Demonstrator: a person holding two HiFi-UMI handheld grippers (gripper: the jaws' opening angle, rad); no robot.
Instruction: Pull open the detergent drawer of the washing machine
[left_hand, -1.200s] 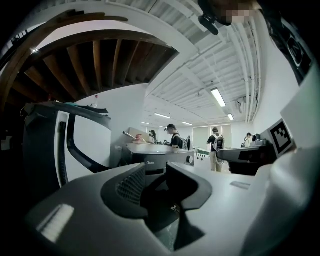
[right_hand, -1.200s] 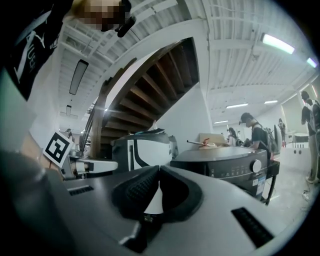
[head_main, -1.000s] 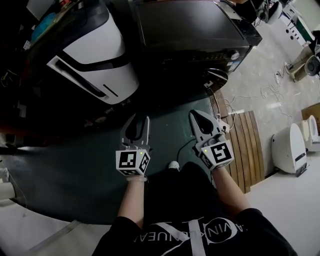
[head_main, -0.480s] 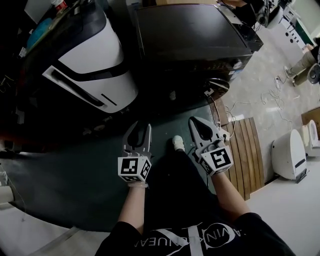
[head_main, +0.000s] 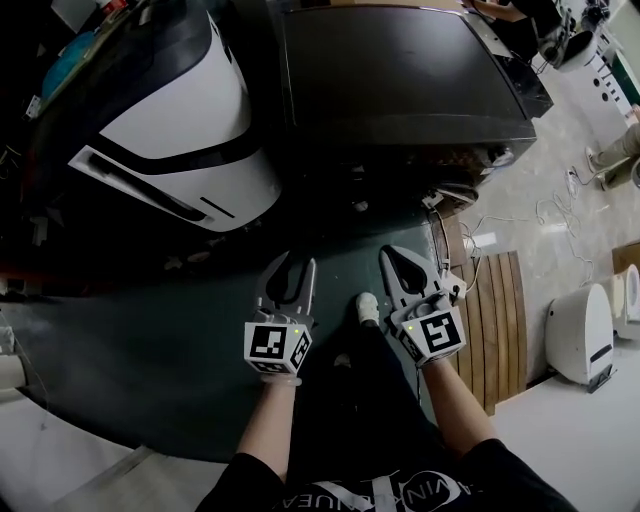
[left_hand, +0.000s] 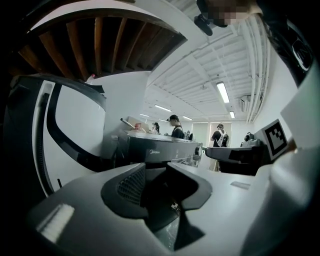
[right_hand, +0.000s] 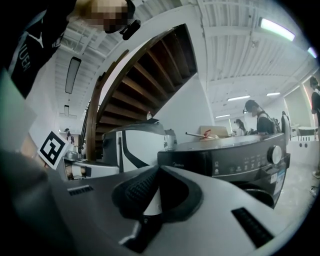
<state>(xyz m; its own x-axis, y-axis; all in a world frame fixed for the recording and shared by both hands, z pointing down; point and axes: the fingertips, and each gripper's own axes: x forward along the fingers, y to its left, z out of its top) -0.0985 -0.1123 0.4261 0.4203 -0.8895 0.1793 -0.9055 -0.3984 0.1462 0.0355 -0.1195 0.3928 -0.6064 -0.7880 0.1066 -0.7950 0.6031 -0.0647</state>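
Observation:
The dark washing machine stands at the top of the head view, its top lid toward me. Its front control panel carries buttons and a knob. The panel's left end lies flush, and no drawer stands out. My left gripper hangs over the dark floor mat short of the machine, its jaws a little apart with nothing between them. To its right my right gripper is level with it, fingertips together and empty. In the left gripper view the machine shows beyond the left gripper. The right gripper faces the panel.
A white and black appliance stands left of the washer. A wooden slatted pallet, a white device and loose cables lie to the right. My shoe is between the grippers. People stand far behind the machine.
Both grippers have come lower and closer to the washer's front, which now fills more of the head view. A shoe has stepped forward between them. The jaws look unchanged.

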